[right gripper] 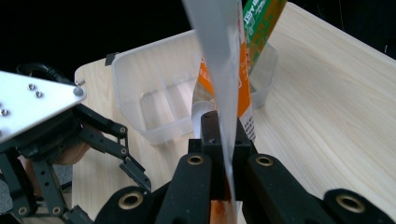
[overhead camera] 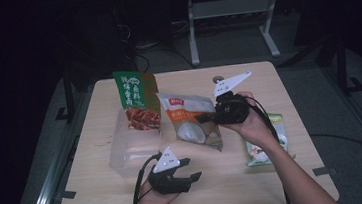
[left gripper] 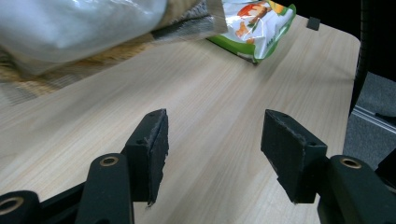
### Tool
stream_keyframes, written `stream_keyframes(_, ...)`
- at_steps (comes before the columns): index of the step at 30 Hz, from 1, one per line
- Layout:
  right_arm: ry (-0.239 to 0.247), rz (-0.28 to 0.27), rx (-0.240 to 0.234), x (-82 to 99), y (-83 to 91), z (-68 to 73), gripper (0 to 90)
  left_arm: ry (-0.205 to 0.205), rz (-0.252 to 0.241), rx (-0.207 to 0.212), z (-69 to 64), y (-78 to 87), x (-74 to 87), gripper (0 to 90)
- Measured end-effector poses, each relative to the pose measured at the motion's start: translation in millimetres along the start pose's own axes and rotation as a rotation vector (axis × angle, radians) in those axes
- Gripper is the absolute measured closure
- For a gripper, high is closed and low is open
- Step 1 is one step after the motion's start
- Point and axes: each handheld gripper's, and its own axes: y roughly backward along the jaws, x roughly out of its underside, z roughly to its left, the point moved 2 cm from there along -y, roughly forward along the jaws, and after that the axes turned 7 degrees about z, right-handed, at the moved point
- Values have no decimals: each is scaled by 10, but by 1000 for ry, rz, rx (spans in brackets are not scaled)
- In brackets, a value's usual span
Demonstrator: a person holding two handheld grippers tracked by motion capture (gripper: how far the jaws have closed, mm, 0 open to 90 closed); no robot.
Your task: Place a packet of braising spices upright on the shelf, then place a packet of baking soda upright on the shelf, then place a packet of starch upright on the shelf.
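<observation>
The room is dark around a light wooden table (overhead camera: 256, 175), with a grey floor beyond it and the white legs of a frame (overhead camera: 193, 35) standing behind. Counted from left to right across the table, there are one clear plastic container, three snack packets and two grippers. The clear plastic container (overhead camera: 125, 147) sits at the left of the tabletop, and one green packet (overhead camera: 136, 99) with a picture of browned meat stands upright in its far end. Near the front edge, just right of the container, a hand holds the left gripper (left gripper: 212, 149); its jaws have just been opening and now stand apart over bare wood, nothing between them, with a dark cable trailing off its left side. Next comes the white-and-orange packet (overhead camera: 191, 121) — it lies tilted at the middle of the table, just beside the container's right wall, and its right edge is pinched in the right gripper (right gripper: 224, 144), whose jaws are closed tight on the packet's thin sealed edge. In the right gripper view that edge rises straight up between the black jaws, with the container and the green packet behind it. Farthest right, one green-and-white packet (overhead camera: 275, 140) lies flat on the wood, partly under the person's right forearm — well apart from the container.
</observation>
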Motion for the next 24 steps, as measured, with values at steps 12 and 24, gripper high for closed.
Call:
stream_keyframes(12, 44, 2, -14, -225, -96, 52, 898, 4, -3, 6, -3, 14, 13, 375)
stream_keyframes(24, 67, -7, -33, -409, -210, 100, 898, 4, -19, 10, -2, 26, 6, 366)
